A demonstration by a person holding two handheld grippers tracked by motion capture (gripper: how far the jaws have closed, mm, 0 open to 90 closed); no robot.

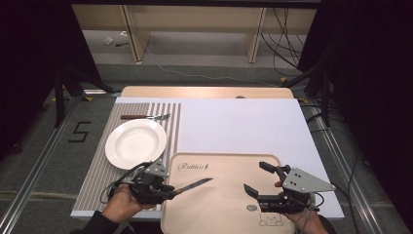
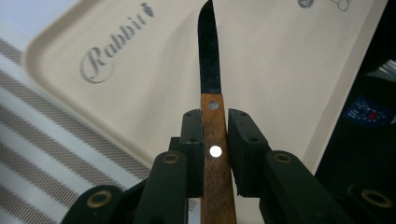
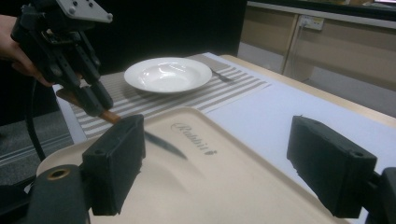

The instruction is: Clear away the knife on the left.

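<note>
Knife [image 2: 212, 116] – wooden handle with metal rivets, dark blade – is pinched in the left claw [image 1: 163, 187], jaws pressed on both sides of the handle. Blade points out over the near-left part of the tray [image 1: 219, 204]; tip sits above the tray surface, and I can't tell if it touches. In the left gripper view the blade runs straight up toward the "Rabbit" lettering side of the tray.

Right claw [image 1: 258, 178] is spread wide, nothing between the jaws, over the right half of the tray. Right gripper view looks across the tray toward the left claw [image 3: 100, 105] and the knife [image 3: 149, 137].

Tray is beige, with a small printed figure near its front edge; it lies at the front of the bench [image 1: 243, 124] on a pale sheet. Just left of it is a striped mat [image 1: 97, 170] carrying a white plate [image 1: 135, 143]. Beyond the plate, on the mat, lies a fork [image 1: 146, 117] with a wooden handle, well apart from the knife.

Both hands enter from the bottom edge – left hand [image 1: 122, 202] wraps its gripper body.
</note>
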